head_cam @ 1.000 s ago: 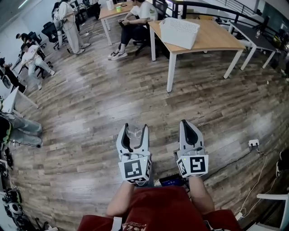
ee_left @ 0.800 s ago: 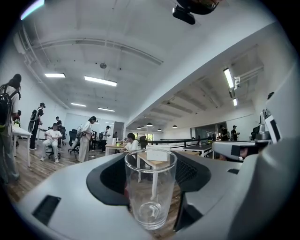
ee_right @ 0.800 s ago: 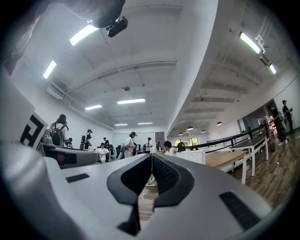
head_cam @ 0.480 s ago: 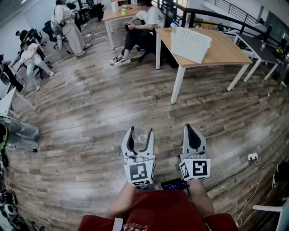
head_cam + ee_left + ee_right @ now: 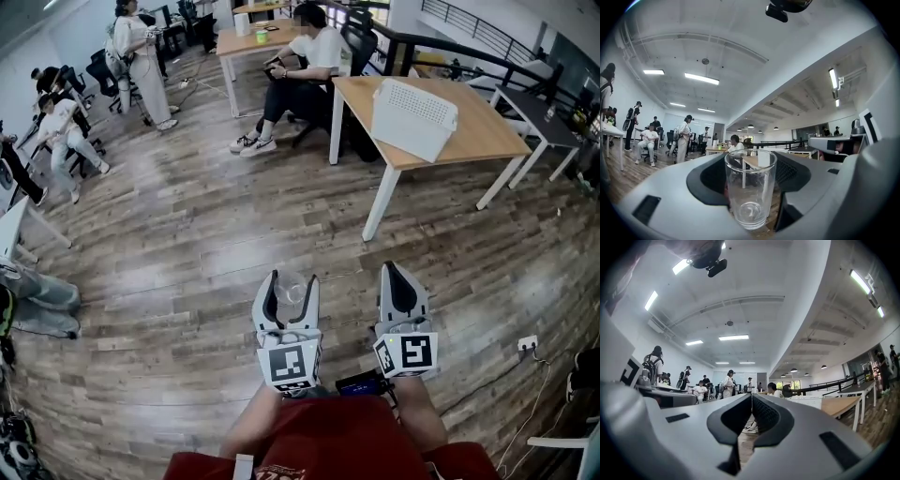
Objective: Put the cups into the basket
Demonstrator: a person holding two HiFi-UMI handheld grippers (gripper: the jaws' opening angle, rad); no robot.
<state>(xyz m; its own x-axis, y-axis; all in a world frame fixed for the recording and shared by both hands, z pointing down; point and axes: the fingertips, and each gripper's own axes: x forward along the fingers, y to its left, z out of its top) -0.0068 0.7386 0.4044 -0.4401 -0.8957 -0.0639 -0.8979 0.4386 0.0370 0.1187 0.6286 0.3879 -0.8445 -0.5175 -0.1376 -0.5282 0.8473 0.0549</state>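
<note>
A clear cup (image 5: pixel 750 187) is clamped upright in the left gripper (image 5: pixel 292 289), the right gripper (image 5: pixel 395 274) is shut empty, and with the basket (image 5: pixel 413 119) far off on the table (image 5: pixel 473 139), the cup could get dropped if that grip's loosened.

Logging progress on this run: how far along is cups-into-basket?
Done: one glass is picked up, with the left gripper shut on it. In hand: it is held above the floor, well short of the basket on the table ahead. The right gripper is shut and empty. Left: reach the table and set the glass in the basket. The basket's inside isn't visible, so any cups in it can't be counted.
</note>
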